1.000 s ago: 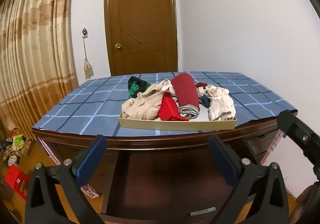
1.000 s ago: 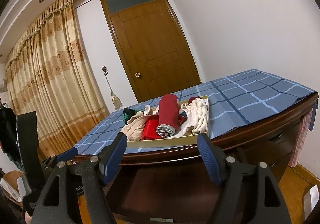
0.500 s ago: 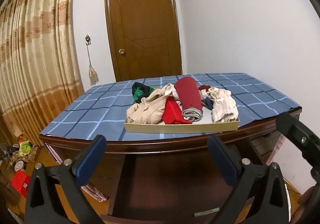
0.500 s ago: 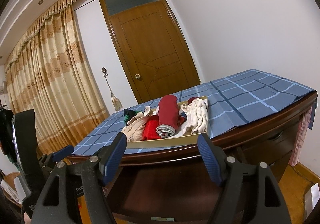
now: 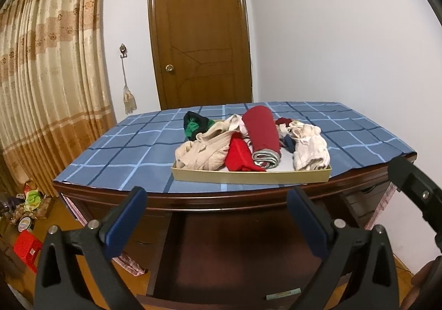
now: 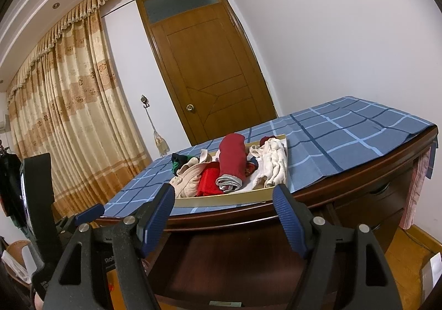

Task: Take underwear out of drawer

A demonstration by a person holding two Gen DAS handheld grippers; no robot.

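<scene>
The left tongs (image 5: 216, 207) stand apart with nothing between them, low in front of the tabletop (image 5: 132, 149) edge. Beyond them, well apart, a shallow tray (image 5: 248, 176) sits on the blue checked cloth, heaped with underwear (image 5: 262, 138): beige pieces at the left, a red piece, a dark red roll in the middle, pale pieces at the right. The right tongs (image 6: 223, 203) also gape empty, their tips just short of the tray's near wall, with the underwear (image 6: 232, 163) lying farther back between and above them.
</scene>
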